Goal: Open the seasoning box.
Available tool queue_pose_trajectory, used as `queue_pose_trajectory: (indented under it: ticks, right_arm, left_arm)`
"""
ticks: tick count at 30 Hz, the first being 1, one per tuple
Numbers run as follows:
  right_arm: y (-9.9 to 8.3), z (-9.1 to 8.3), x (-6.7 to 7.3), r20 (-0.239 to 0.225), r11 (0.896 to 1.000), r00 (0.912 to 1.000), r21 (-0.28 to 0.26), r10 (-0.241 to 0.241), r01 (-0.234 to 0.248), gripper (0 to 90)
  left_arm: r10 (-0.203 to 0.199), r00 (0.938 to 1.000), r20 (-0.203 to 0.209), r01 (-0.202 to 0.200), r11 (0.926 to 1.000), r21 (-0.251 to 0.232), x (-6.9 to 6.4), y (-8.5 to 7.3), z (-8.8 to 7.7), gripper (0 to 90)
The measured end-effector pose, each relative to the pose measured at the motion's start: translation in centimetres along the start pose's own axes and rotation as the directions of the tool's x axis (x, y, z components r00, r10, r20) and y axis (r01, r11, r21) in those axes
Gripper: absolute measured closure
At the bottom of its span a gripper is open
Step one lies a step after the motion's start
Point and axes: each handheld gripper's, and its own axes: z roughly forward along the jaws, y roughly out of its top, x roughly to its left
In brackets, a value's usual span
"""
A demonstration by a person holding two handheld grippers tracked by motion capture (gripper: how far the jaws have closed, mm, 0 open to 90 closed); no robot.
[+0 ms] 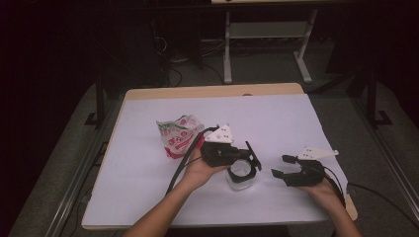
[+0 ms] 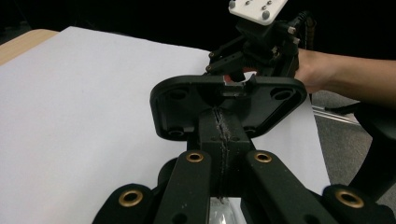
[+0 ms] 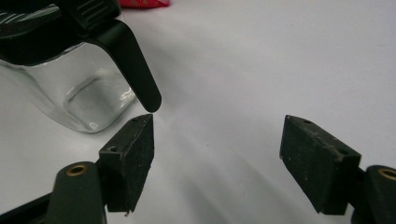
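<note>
White-covered rectangular table point(image 1: 148, 197): carries all items. Crumpled white-red-green snack bag point(image 1: 179, 134): left of centre, well clear of edges. Clear square glass jar point(image 1: 240, 178): toward near edge, centre, upright. Left gripper point(image 1: 247, 159): jaws pressed together on flat black plastic lid point(image 2: 229, 100), held above jar. Right gripper point(image 1: 282, 167): near right edge, jaws spread, nothing between.

Left tool point(image 1: 249, 159) clamped tight; right tool point(image 1: 281, 166) spread.
</note>
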Motion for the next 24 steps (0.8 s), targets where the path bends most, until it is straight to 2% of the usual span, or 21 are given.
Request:
queue_pose_trajectory:
  ticks: [12, 24]
  right_arm:
    - [0.0, -0.1, 0.1, -0.003, 1.000, 1.0000, 0.002, 0.004, -0.004, 25.7]
    - [0.1, -0.2, 0.1, -0.003, 1.000, 1.0000, -0.002, 0.003, -0.003, 25.7]
  left_arm:
    - [0.020, 0.9998, 0.008, -0.020, 0.9997, 0.014, 0.2, 0.9, 1.4, 90.0]
    - [0.016, 0.9997, 0.020, -0.017, 0.9996, 0.024, 0.2, 1.1, 2.2, 90.0]
